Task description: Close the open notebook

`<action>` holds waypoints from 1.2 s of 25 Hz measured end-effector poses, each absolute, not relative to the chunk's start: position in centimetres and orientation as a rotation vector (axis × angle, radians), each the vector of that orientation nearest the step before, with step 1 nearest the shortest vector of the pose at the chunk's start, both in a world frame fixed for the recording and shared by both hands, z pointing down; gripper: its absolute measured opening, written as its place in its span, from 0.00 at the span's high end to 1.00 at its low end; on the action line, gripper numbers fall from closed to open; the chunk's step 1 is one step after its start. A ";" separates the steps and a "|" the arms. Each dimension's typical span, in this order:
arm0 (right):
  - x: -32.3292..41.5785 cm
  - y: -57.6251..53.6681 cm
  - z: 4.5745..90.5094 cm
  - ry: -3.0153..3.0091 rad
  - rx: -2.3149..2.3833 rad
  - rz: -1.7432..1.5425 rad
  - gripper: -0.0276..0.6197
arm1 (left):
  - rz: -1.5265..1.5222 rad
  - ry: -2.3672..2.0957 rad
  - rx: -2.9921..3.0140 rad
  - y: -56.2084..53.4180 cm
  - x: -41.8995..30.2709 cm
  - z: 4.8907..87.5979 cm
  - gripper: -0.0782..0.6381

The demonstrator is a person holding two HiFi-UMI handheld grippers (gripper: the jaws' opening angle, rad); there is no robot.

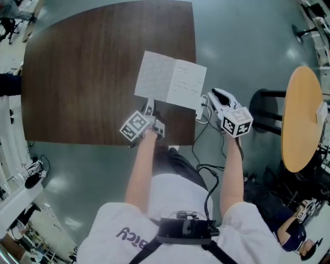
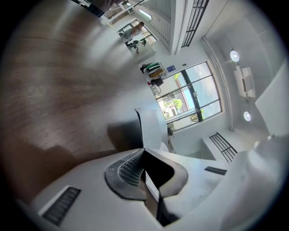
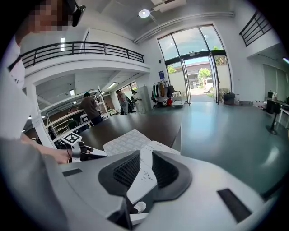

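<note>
The open notebook [image 1: 170, 80] lies at the right edge of the tabletop [image 1: 82, 77], where the fingers of the left gripper [image 1: 149, 106] pinch its near edge and the fingers of the right gripper [image 1: 205, 99] stand half spread around the right page's corner.

We're in a big open hall run as a lab or workshop, not a home. The right gripper view gives us a mezzanine with a black railing [image 3: 86, 47], tall glass doors [image 3: 198, 67] with trees outside, a round ceiling light [image 3: 144, 13] and a glossy grey-green floor [image 3: 226, 131]. We see people [image 3: 91, 108] at workbenches and a clothes rack [image 3: 161, 92] near the doors. In the head view we get a dark wood table [image 1: 93, 67], a round wooden table [image 1: 301, 118] and white shelving [image 1: 13, 149] along the edge.
</note>
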State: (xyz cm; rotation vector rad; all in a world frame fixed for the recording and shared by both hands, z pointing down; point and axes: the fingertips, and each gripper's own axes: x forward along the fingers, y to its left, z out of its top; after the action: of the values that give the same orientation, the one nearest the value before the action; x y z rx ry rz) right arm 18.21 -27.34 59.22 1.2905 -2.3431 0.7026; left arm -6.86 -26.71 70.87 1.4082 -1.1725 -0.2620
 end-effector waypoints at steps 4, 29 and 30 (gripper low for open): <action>20.2 -26.8 58.6 -2.346 1.327 0.699 0.83 | -0.217 -1.173 1.567 -26.9 -4.8 68.2 0.88; 25.4 -21.3 58.8 -2.282 1.549 0.764 0.83 | 1.046 -0.757 2.395 -22.1 7.2 68.5 0.88; 25.6 -21.0 58.9 -2.276 1.557 0.768 0.83 | 1.078 -0.730 2.364 -21.9 7.3 69.0 0.88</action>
State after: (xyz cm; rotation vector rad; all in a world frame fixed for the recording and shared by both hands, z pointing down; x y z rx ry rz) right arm 25.58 -20.99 58.90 1.5570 -2.2757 0.7675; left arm 7.33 -21.85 69.05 2.3636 -0.7303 1.0779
